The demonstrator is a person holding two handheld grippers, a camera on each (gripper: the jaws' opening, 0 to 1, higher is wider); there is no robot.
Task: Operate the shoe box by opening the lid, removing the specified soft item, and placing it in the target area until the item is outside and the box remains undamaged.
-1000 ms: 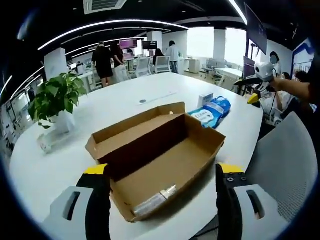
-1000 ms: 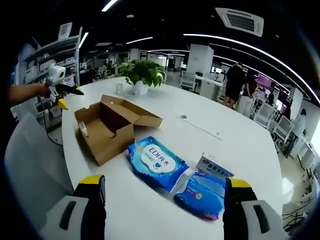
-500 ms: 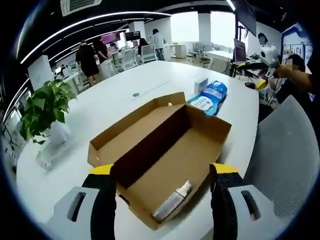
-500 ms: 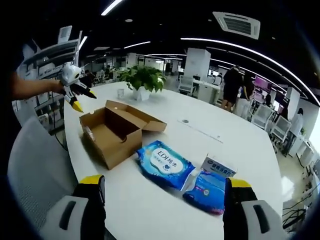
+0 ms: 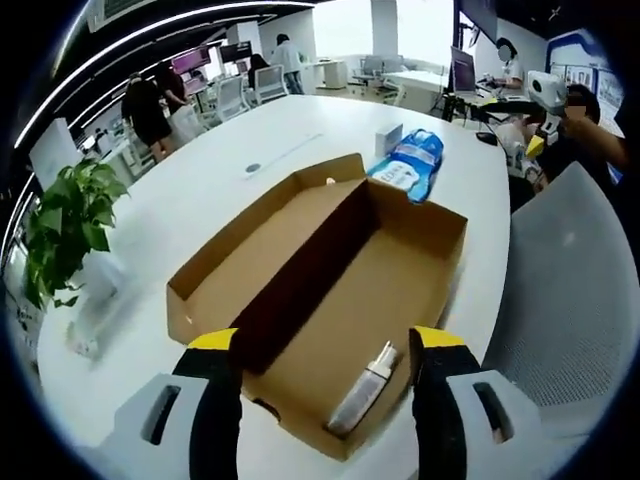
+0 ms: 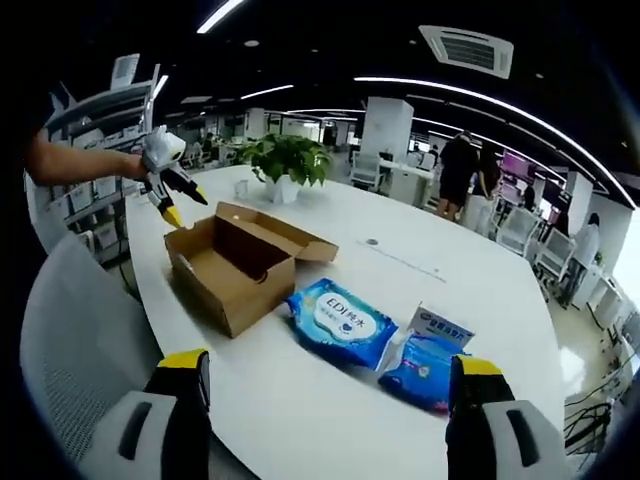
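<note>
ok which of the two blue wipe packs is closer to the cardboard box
The larger pack with the white oval label; the darker pack lies beyond it, by the small white carton.

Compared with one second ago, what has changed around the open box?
The left hand-held gripper has come closer over the cardboard box, jaws open above the small tube inside. Box, tube, blue wipe packs and right hand-held gripper stayed put; nothing grasped.
</note>
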